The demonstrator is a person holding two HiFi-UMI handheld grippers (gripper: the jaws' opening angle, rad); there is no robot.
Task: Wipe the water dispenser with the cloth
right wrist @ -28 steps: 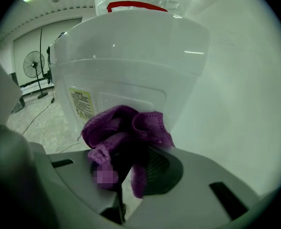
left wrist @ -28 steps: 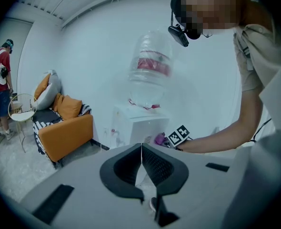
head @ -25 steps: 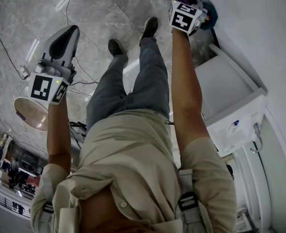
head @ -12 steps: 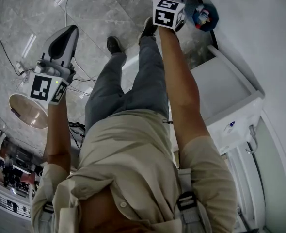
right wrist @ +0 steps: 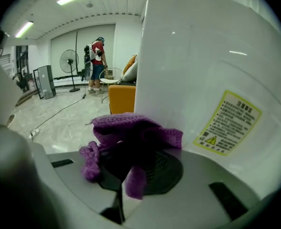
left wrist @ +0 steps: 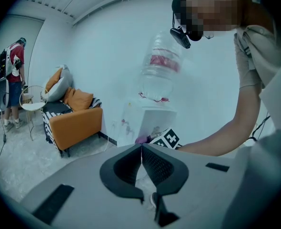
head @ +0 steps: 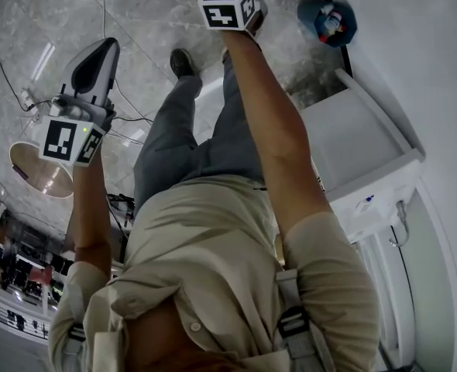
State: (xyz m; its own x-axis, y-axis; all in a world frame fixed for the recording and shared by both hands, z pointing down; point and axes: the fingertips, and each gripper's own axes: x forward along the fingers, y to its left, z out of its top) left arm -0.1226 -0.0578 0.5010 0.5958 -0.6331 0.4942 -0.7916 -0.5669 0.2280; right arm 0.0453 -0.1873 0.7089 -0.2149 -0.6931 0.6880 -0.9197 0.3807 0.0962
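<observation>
The water dispenser [left wrist: 150, 123] is a white cabinet with an upturned clear bottle [left wrist: 158, 70] on top. In the right gripper view its white side wall [right wrist: 197, 61] fills the right half and carries a yellow warning label [right wrist: 228, 123]. My right gripper [right wrist: 138, 151] is shut on a purple knitted cloth [right wrist: 131, 128], which bunches over the jaws right against that wall. In the head view only the right gripper's marker cube [head: 227, 6] shows at the top edge; the cloth is hidden there. My left gripper [head: 108, 49] hangs out to the left above the floor, its jaws shut [left wrist: 141, 147] on nothing.
An orange armchair [left wrist: 74, 116] and a round side table [head: 39, 169] stand left of the dispenser. A person in red [right wrist: 98, 61] and a standing fan [right wrist: 66, 63] are farther off. Cables [head: 128, 118] cross the marble floor. A blue bin [head: 333, 22] and a white cabinet [head: 368, 153] sit to the right.
My right gripper has slid left along the dispenser with the cloth, and the cloth has passed out of the head view. The left gripper has barely moved.
</observation>
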